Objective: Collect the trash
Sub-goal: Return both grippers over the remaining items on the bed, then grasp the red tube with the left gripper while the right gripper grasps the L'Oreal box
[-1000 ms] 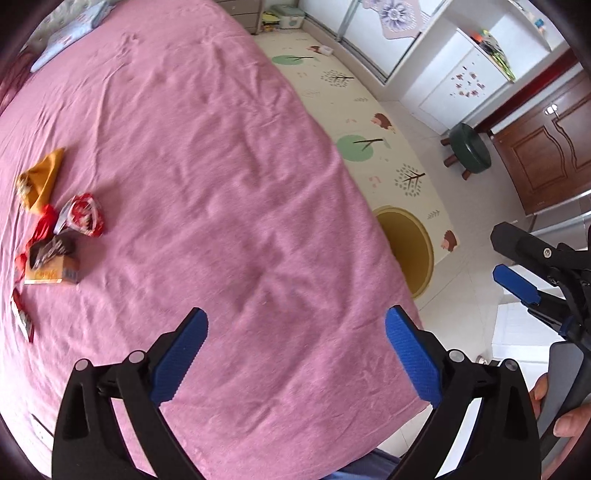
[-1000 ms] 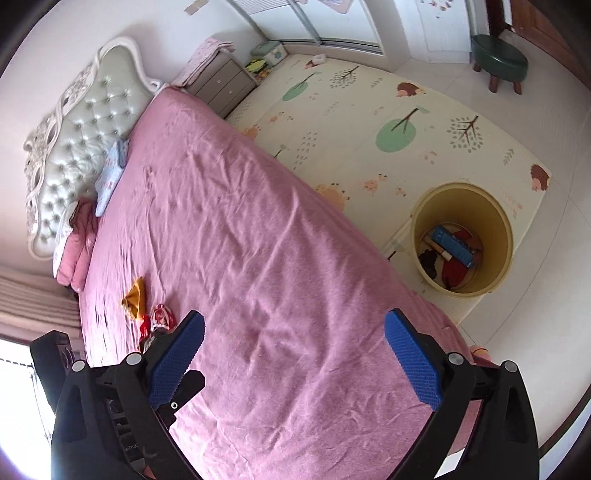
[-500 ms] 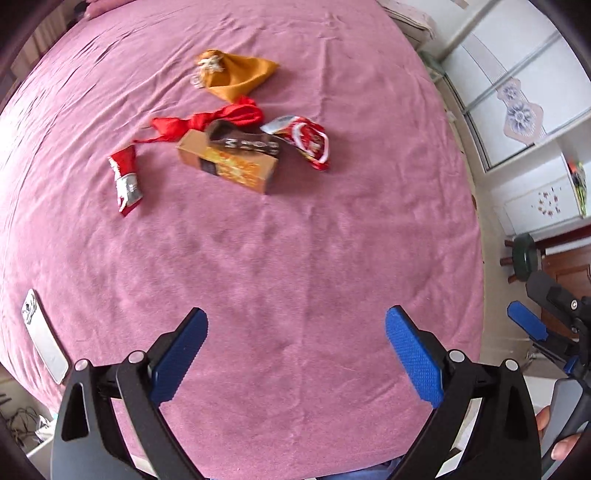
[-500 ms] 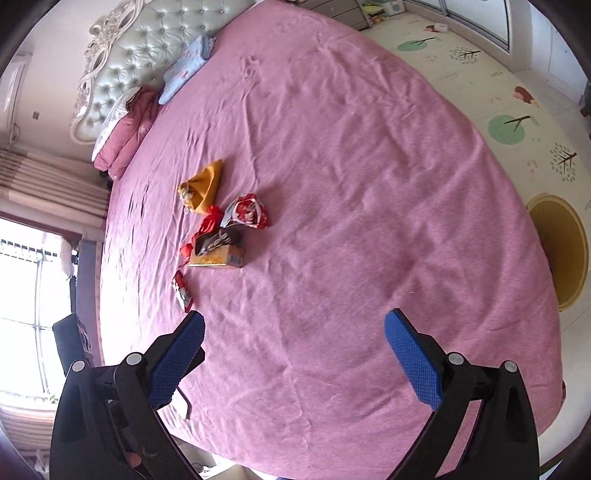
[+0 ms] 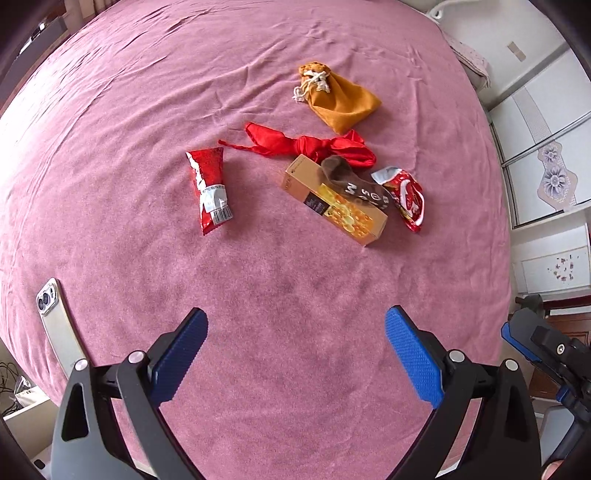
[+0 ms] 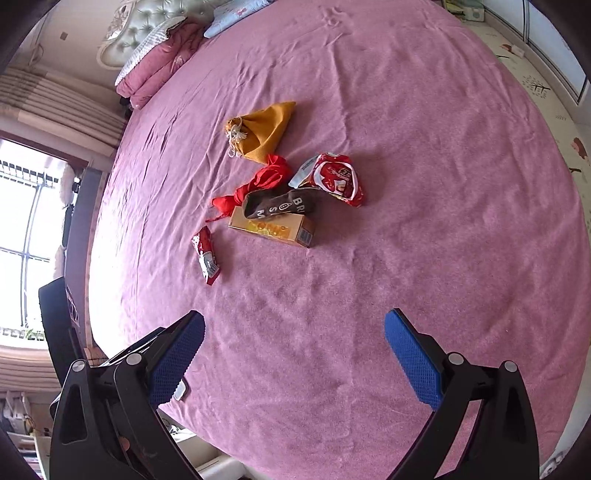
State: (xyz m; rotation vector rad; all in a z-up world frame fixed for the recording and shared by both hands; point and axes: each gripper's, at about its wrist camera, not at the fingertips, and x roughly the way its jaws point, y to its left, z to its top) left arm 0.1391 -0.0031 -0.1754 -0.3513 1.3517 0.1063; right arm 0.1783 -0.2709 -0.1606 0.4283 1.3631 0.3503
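The left gripper [image 5: 295, 354] hovers over the near part of a wide bed covered in pink cloth [image 5: 295, 288], its 2 blue-padded fingers [image 5: 181, 354] spread wide and holding nothing. The right gripper [image 6: 293, 354] hangs likewise over the same cloth, fingers wide and empty. Bare pink cloth lies between both grippers and the trash, with nothing in the way.

The trash sits in a loose cluster toward the middle of the bed. A flat red foil snack wrapper [image 5: 209, 190] lies apart on the left. A long orange cardboard box [image 5: 334, 201] lies on its side with a dark brown sock with white letters [image 5: 351, 182] draped over it. A red knotted cloth strip [image 5: 306, 146] touches the box's far end. A crumpled red and white snack bag [image 5: 404, 195] lies just beside the box on the right. A mustard-yellow drawstring pouch [image 5: 340, 98] rests farther off.

Near the bed's left edge lies a silver phone [image 5: 59, 325], face down, just beside the left fingers. Folded pink bedding and a tufted headboard [image 6: 147, 22] stand at the far end in the right wrist view.
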